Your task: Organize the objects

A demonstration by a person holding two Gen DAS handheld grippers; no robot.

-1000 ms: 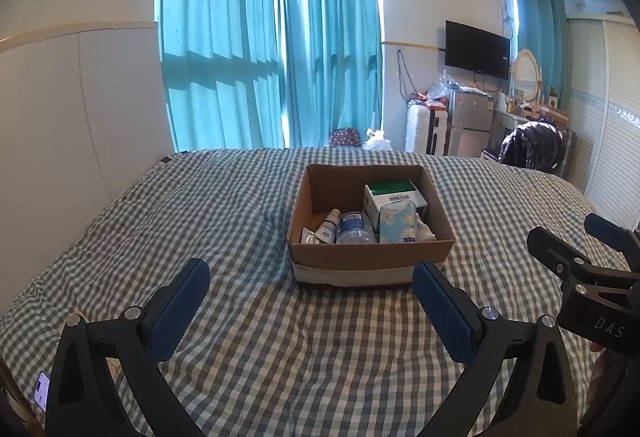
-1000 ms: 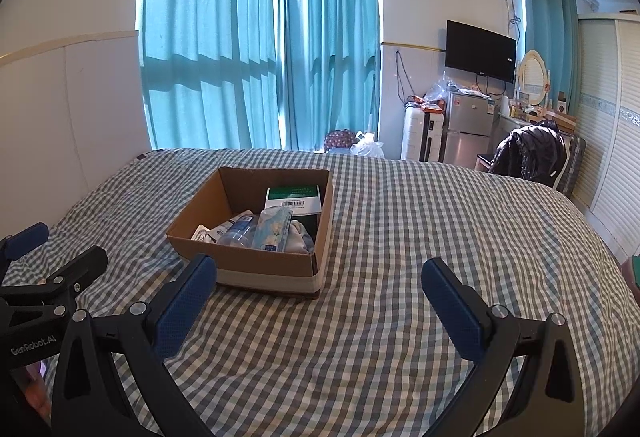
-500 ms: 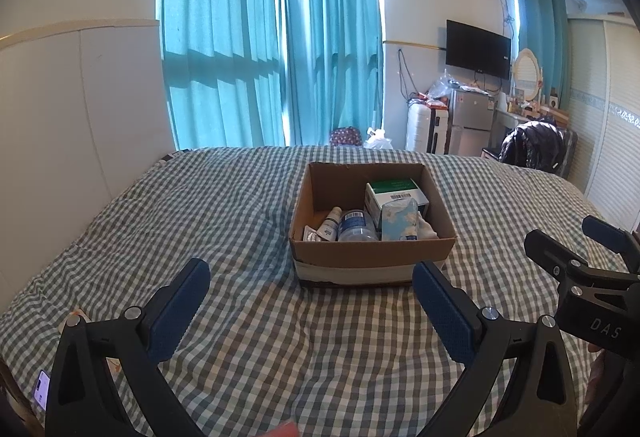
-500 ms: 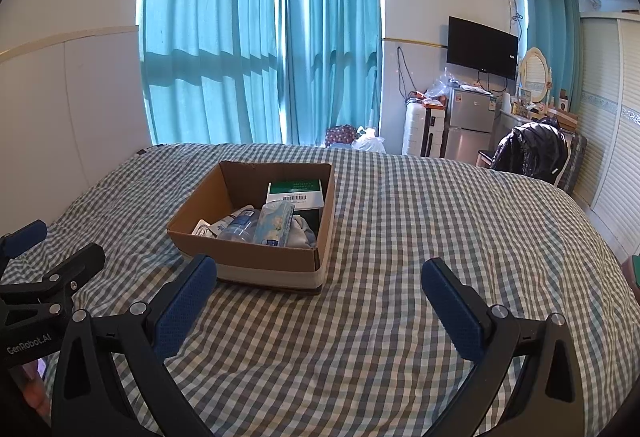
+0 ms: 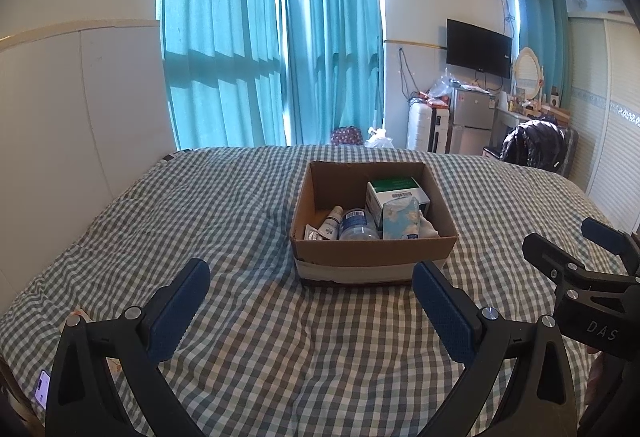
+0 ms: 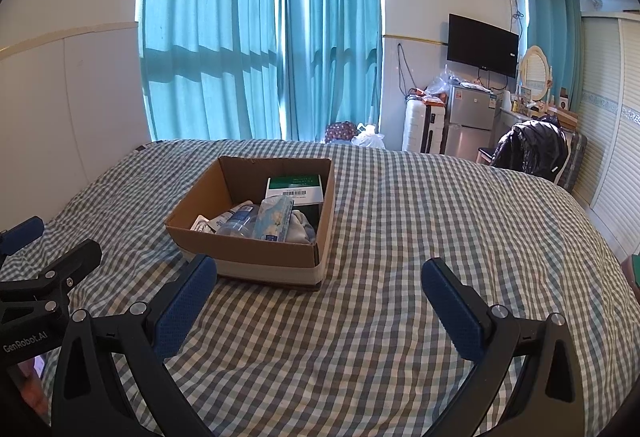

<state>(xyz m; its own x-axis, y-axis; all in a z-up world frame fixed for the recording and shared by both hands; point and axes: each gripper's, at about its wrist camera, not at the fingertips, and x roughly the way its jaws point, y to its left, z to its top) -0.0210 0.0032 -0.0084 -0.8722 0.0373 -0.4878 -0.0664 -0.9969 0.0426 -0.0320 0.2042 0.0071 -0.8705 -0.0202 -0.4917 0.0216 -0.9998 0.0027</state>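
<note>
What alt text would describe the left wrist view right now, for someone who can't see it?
An open cardboard box sits on a checked bedspread, holding a green-and-white carton, a floral tissue pack and small bottles. The left hand-held gripper hovers open and empty in front of it. The right hand-held gripper shows at the right edge.

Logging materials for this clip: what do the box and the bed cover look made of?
Box: brown corrugated cardboard, matte, judging by its raw cut rim; a pale band, perhaps tape, wraps its base. Bed cover: woven fabric in green-white check, soft and wrinkled, likely cotton.
</note>
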